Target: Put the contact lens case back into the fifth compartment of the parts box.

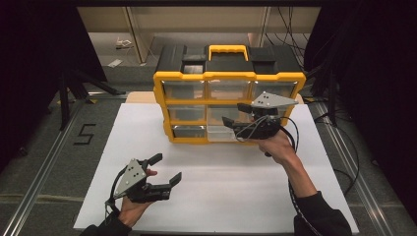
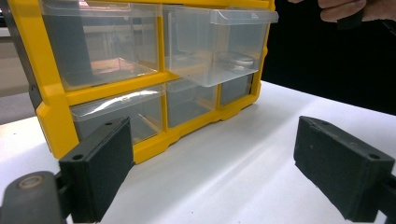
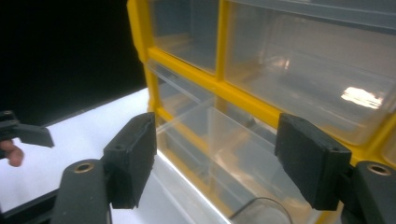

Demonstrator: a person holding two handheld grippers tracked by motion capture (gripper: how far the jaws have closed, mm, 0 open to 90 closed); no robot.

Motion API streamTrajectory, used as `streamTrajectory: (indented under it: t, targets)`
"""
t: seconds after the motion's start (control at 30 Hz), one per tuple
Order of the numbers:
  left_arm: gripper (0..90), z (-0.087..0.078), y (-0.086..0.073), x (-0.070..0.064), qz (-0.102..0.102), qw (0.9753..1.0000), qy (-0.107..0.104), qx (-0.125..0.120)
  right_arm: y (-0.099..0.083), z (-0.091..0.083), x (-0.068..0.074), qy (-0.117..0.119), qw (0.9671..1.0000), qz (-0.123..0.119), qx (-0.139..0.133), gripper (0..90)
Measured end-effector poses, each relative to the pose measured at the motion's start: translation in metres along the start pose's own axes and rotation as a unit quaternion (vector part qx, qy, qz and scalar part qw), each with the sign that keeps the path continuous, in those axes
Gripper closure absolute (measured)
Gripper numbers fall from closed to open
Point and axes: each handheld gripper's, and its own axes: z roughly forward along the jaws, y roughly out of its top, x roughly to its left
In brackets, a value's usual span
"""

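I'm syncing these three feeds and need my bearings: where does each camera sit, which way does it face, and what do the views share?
High view: above the person's side, looking forward and down on the white table; both forearms, left gripper and right gripper show.
Left gripper view: low over the table, facing the yellow drawer organizer; its own open jaws show, plus fingers at the top right.
Right gripper view: close at the organizer front, over the pulled-out clear drawer; own open jaws show.
Shared: all three show the organizer.

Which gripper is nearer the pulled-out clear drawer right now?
Right. The right gripper is at the pulled-out clear drawer, open, jaws straddling it. The left gripper hovers open over the white table, well short of the organizer.
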Motion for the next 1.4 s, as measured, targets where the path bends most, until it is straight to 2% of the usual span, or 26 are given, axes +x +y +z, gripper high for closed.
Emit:
streamTrajectory:
  t: [0.27, 0.8, 1.0, 1.17, 1.4]
  targets:
    - [11.6, 0.000, 0.000, 0.000, 0.002, 1.0000, -0.001, 0.002, 0.003, -0.003, 0.012, 0.019, 0.9998, -0.002, -0.002, 25.0]
    - [11.4, 0.000, 0.000, 0.000, 0.001, 1.0000, -0.001, 0.002, -0.002, -0.010, 0.032, 0.042, 0.9991, -0.010, -0.003, 22.5]
    - [11.4, 0.000, 0.000, 0.000, 0.001, 1.0000, -0.002, 0.002, -0.003, -0.011, 0.038, 0.049, 0.9987, -0.012, -0.001, 22.3]
    - [11.4, 0.000, 0.000, 0.000, 0.001, 1.0000, -0.002, 0.002, -0.004, -0.013, 0.040, 0.063, 0.9980, -0.002, -0.003, 22.1]
    - [11.4, 0.000, 0.000, 0.000, 0.001, 1.0000, -0.001, 0.002, -0.007, -0.015, 0.043, 0.065, 0.9979, -0.001, 0.001, 22.1]
